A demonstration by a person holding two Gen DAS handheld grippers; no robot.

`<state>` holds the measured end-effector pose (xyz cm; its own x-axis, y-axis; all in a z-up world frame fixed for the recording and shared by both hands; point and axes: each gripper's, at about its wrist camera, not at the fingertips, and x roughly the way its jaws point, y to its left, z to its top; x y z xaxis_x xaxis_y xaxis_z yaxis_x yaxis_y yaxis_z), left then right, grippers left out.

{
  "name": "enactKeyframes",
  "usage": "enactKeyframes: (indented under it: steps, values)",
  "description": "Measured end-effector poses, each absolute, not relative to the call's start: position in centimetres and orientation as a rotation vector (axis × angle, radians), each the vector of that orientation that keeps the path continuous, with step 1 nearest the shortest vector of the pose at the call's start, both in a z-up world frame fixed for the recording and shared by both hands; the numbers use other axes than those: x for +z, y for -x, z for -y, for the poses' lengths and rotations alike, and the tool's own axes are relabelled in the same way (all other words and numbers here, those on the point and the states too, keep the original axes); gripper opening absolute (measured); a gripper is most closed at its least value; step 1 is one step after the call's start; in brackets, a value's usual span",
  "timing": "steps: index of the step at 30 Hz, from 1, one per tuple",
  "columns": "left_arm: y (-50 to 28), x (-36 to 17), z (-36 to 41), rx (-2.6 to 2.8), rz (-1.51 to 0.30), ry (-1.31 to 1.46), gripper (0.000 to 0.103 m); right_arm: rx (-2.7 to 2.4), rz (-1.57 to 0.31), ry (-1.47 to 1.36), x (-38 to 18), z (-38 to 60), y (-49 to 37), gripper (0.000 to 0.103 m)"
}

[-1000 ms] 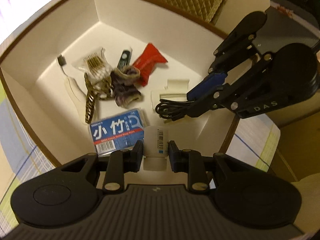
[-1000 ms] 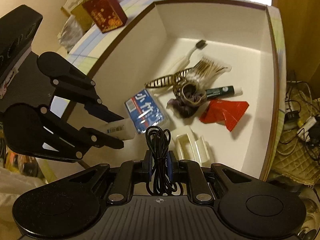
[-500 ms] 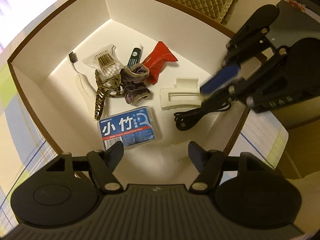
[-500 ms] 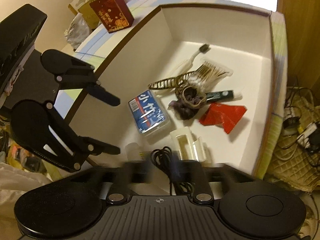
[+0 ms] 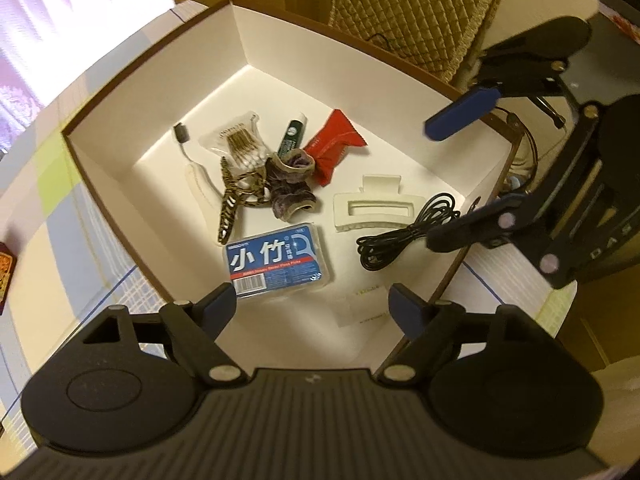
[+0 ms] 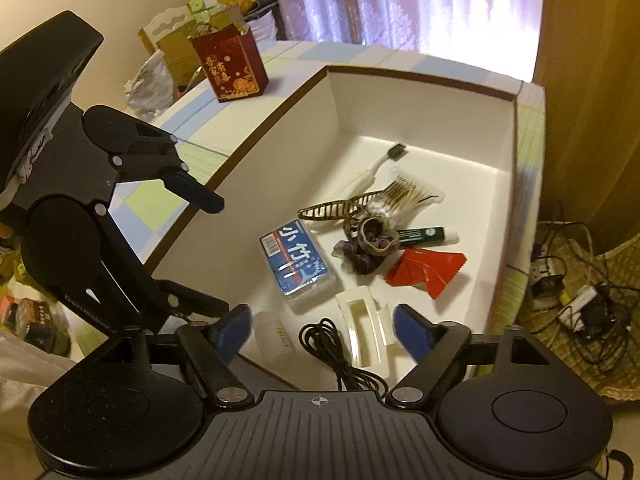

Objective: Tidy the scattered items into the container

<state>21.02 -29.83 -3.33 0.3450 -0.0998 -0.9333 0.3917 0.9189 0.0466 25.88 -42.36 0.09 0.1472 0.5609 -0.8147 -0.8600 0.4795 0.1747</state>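
A brown-rimmed white box holds a blue floss-pick pack, a cream hair claw, a coiled black cable, a small white bottle, a red packet, a purple scrunchie, a green tube, cotton swabs, a striped clip and a toothbrush. My left gripper hangs open above the bottle, holding nothing. My right gripper is open over the cable and claw.
The box sits on a checked cloth. A red gift bag and other packages stand beyond the box. A quilted cushion lies behind it. Loose cords and plugs lie on the floor at the right.
Both grippers opened and pulled back upward. The left one let the white bottle drop into the box. The right one released the black cable beside the hair claw.
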Motion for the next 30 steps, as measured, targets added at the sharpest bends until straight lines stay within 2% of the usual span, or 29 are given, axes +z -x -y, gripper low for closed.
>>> enactKeyframes:
  steps: [11,30]
  values:
    - [-18.8,-1.6,29.5,-0.276,-1.129,-0.283,0.088,0.935,-0.900,0.363,1.3,43.3,-22.7,0.103]
    - [-14.6,0.0,29.0,-0.233,-1.070,-0.247,0.092,0.788,-0.914,0.232,1.4,44.8,-19.0,0.103]
